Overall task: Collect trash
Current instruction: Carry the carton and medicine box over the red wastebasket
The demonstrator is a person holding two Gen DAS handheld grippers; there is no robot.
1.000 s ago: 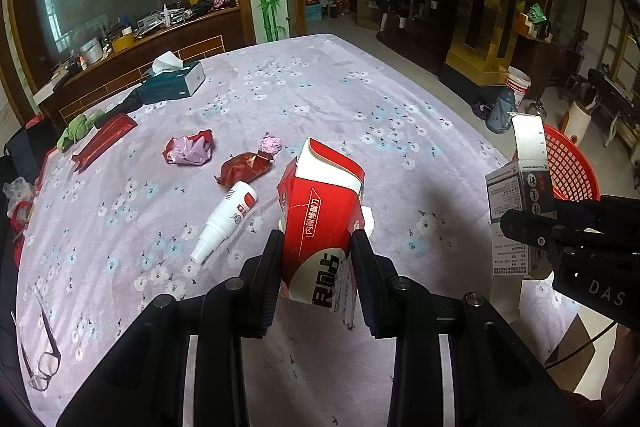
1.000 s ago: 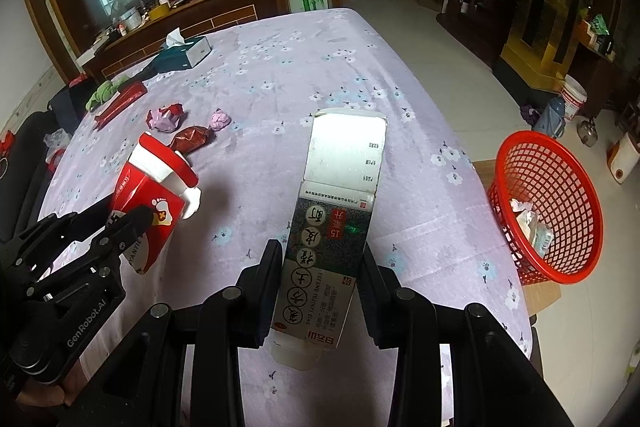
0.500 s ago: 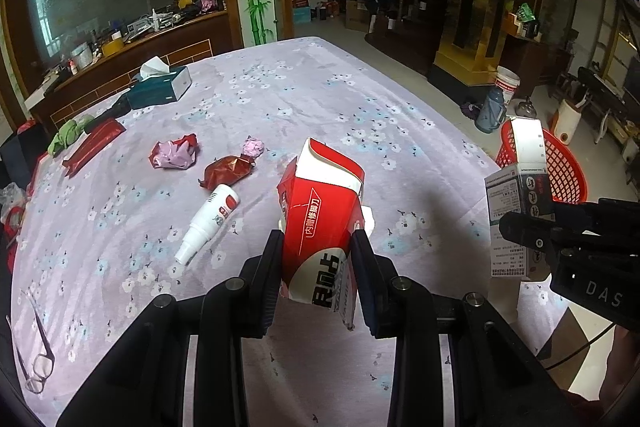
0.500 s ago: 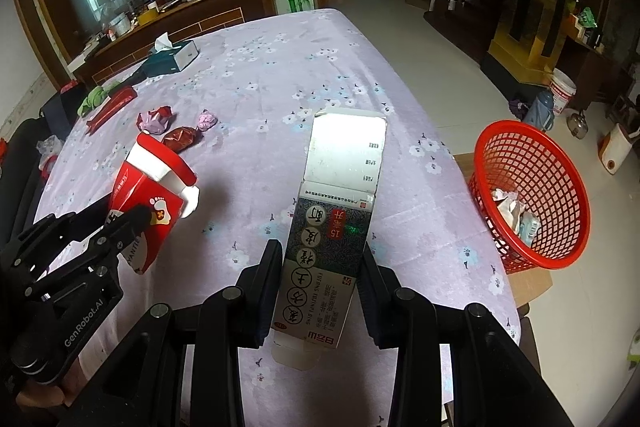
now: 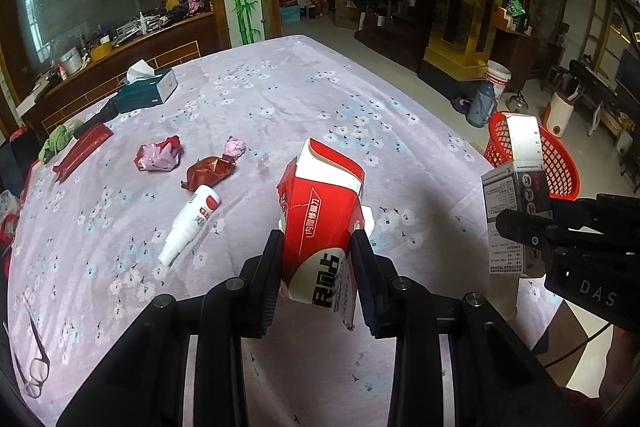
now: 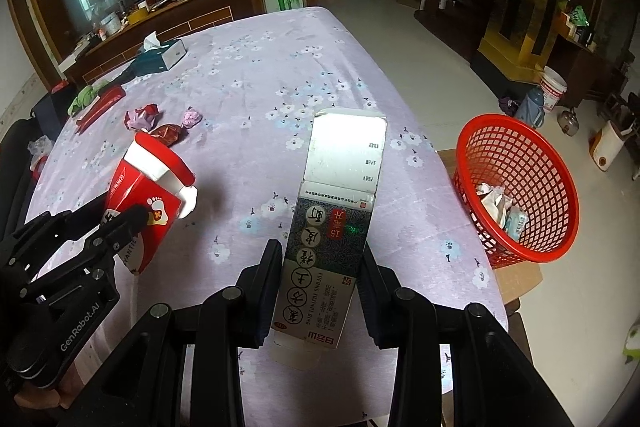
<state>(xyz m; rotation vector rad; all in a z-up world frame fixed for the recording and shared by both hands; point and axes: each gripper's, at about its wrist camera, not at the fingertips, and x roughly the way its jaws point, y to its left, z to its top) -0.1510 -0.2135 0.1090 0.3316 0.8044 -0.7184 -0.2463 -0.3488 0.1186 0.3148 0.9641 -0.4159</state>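
The table (image 6: 260, 75), under a lilac flowered cloth, runs away toward 12 o'clock, and in the right wrist view its right edge curves from 12 down to 4 o'clock. Beyond that edge lies open pale floor. The red mesh basket (image 6: 516, 163) sits past the edge at 3 o'clock, on a low brown surface just beside the table, with crumpled paper already inside. Cloth from the centre toward the far end is bare; the clutter lies at 10 o'clock.

The left gripper (image 5: 316, 263) is clamped narrowly on a red and white carton (image 5: 320, 211), held up off the cloth with its open flap pointing to 12 o'clock. The right gripper (image 6: 320, 283) pinches a dark green and white box (image 6: 332, 227) the same way, open flap up, raised above the table near the right edge.

In the left wrist view, trash remaining on the cloth: a white tube (image 5: 190, 221) at 9 o'clock, a brown-red wrapper (image 5: 210, 171), a pink ball (image 5: 235, 147) and a pink-red wrapper (image 5: 160, 157) beyond it. A tissue box (image 5: 146, 89) stands at 11 o'clock, and spectacles (image 5: 32, 359) lie at 8 o'clock by the near edge.
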